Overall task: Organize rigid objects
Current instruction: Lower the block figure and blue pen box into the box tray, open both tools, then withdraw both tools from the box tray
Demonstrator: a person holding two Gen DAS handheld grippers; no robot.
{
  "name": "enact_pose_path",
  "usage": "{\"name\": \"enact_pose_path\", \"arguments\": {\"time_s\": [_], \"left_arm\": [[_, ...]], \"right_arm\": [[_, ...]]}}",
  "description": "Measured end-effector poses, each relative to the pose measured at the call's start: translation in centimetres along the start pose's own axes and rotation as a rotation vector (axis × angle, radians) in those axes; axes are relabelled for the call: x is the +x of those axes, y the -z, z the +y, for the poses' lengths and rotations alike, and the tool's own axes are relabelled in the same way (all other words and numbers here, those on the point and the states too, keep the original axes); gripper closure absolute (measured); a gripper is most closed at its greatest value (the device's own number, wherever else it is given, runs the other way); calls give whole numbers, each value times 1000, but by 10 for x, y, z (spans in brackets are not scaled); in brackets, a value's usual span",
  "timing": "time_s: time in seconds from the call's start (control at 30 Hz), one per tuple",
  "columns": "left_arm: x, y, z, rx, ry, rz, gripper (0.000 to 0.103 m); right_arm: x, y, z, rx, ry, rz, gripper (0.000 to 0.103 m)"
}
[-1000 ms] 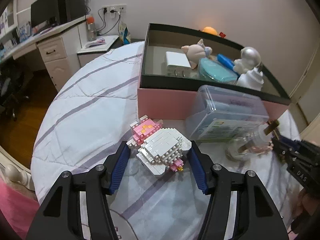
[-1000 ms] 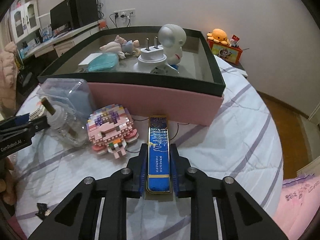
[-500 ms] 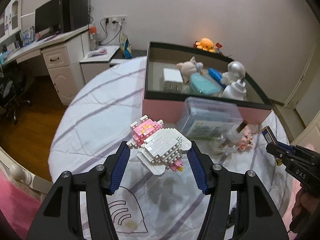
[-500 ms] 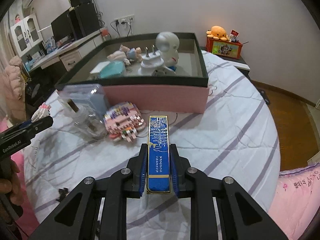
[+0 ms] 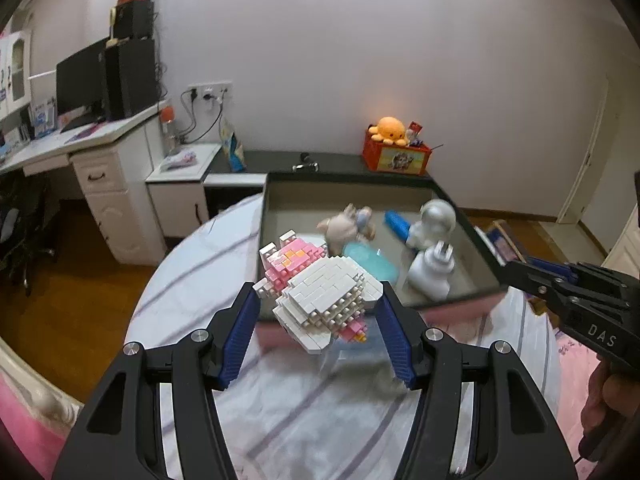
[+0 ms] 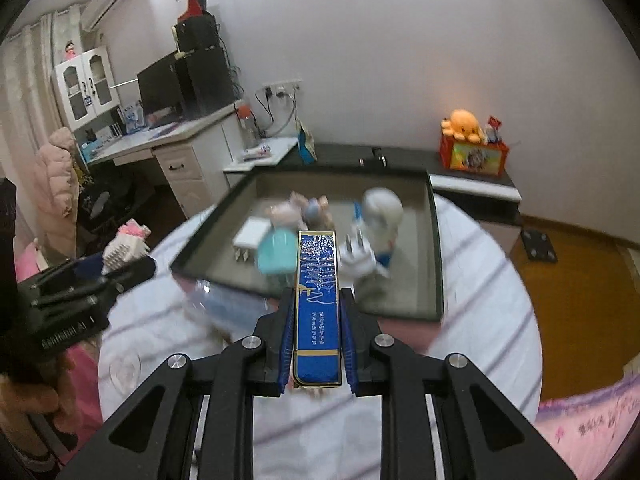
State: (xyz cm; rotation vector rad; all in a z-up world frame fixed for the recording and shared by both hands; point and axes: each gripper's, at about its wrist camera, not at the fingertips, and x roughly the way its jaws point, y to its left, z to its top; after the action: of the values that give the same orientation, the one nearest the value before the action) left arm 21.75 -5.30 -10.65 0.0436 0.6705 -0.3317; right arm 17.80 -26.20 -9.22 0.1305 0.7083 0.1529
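White-and-pink brick figure (image 5: pixel 320 296) is clamped in left gripper (image 5: pixel 318 330); right gripper (image 6: pixel 317 332) is clamped on blue box (image 6: pixel 317 304).

A white-and-pink brick-built figure (image 5: pixel 320 296), studded on its upper face, sits tilted between the blue pads of the left tongs (image 5: pixel 318 334), raised above the striped bed cover. A slim blue box (image 6: pixel 317 308) with gold trim and pale lettering lies lengthwise between the pads of the right tongs (image 6: pixel 316 344), its far end toward the tray (image 6: pixel 436 264). The dark-rimmed, pink-walled tray holds a teal case (image 5: pixel 370 266), a white plug (image 5: pixel 432 270), a silver-headed figurine (image 5: pixel 436 220), a pig figurine (image 5: pixel 344 228) and a white adapter (image 6: pixel 251 240).
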Motion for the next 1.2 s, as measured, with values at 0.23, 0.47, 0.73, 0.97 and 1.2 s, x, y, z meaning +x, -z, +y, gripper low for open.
{"name": "enact_pose_path", "arguments": {"time_s": [0.23, 0.47, 0.73, 0.97, 1.2], "left_arm": [[40, -37, -12, 15, 16, -4, 43], [98, -46, -13, 12, 25, 74, 43], [129, -41, -6, 0, 21, 124, 43], [133, -38, 1, -32, -23, 143, 13], [104, -38, 13, -69, -75, 87, 0]], "right_arm": [[47, -45, -4, 1, -8, 23, 82], [100, -62, -7, -25, 18, 90, 82], [126, -53, -12, -31, 34, 130, 82], [129, -52, -13, -40, 44, 138, 82], [120, -53, -14, -31, 55, 106, 40]]}}
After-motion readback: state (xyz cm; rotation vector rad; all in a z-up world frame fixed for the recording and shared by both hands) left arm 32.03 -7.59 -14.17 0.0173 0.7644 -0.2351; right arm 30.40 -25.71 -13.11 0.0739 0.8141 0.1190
